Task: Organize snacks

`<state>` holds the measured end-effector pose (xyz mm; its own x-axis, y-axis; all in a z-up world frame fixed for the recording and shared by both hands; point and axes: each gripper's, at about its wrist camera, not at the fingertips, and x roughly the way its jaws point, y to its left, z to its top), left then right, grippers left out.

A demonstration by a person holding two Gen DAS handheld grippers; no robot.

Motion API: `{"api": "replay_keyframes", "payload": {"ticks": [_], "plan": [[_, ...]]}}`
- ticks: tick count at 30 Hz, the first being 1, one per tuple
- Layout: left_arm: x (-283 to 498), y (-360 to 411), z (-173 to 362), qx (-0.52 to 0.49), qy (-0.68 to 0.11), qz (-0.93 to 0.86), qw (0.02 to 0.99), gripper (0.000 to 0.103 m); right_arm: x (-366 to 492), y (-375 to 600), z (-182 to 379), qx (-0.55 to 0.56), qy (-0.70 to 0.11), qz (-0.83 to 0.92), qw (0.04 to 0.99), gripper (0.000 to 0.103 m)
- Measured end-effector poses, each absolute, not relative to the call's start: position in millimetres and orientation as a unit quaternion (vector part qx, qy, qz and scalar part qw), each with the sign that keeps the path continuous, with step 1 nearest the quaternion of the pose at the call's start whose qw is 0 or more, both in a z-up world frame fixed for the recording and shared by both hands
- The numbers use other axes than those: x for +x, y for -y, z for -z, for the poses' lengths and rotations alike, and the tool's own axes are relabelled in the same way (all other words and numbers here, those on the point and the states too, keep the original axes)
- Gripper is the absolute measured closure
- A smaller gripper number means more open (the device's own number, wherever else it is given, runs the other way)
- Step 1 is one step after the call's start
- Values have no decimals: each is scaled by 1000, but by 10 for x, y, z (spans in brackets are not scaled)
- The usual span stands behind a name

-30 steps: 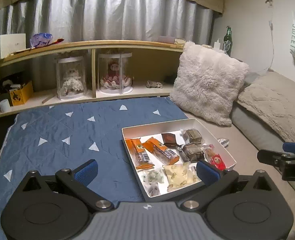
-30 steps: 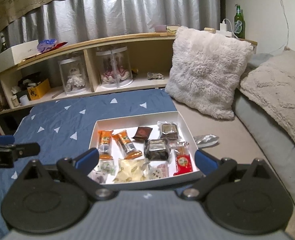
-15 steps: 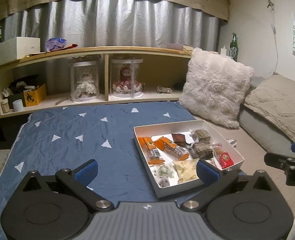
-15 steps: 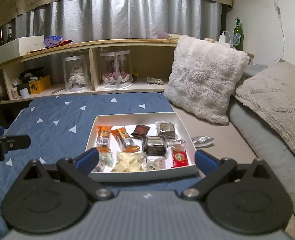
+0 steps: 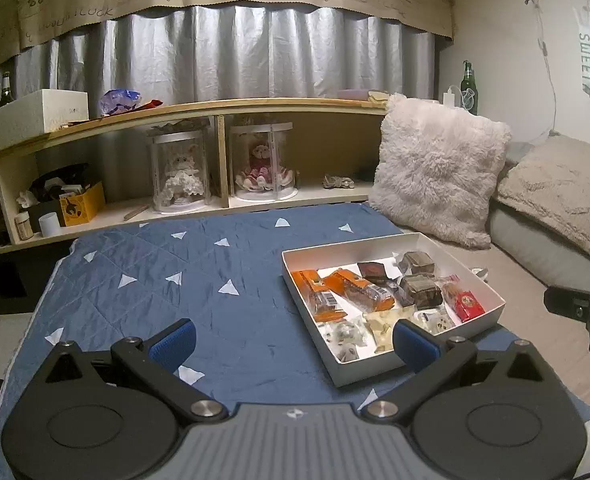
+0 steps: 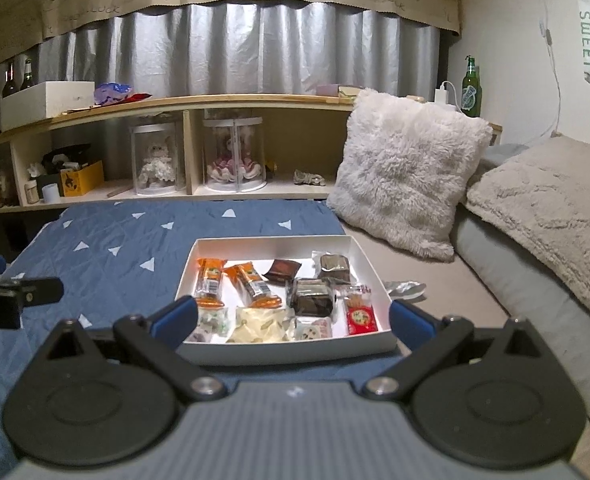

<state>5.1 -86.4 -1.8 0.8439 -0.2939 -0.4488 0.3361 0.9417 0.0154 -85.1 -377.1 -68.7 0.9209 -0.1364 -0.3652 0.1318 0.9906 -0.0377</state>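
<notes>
The shallow white cardboard tray [image 6: 375,270] sits on the blue quilted cover with white triangles [image 5: 155,280], near that cover's right edge where it meets the beige mattress [image 6: 435,280], and it holds all but one of the wrapped snacks. Two orange-wrapped bars [image 6: 231,280] lie side by side along the tray's left wall, a dark brown sachet [image 6: 283,270] and two dark foil-wrapped blocks [image 6: 313,296] take the middle and far right corner, a small red packet [image 6: 361,316] lies by the right wall, and pale clear-wrapped sweets [image 6: 259,322] crowd the near edge. A crumpled silvery wrapper [image 6: 405,288] lies on the mattress just outside the tray's right wall. The left gripper [image 5: 293,338] and the right gripper [image 6: 291,316] both hang above the cover with jaws spread wide and nothing between them. Judged by looks, the snacks are light and their film slippery and crackly; the bars should be stiff enough to pinch across the middle, while the soft sweets are better taken by a wrapper's end, gently, so nothing is crushed
</notes>
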Motion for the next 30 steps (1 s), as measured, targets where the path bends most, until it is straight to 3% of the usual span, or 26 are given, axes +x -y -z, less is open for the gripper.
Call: {"api": "replay_keyframes", "payload": {"ticks": [30], "plan": [[14,869,33,48,-224,168,959,0,-892,3729,759,-15,-178,82,980,0]]}}
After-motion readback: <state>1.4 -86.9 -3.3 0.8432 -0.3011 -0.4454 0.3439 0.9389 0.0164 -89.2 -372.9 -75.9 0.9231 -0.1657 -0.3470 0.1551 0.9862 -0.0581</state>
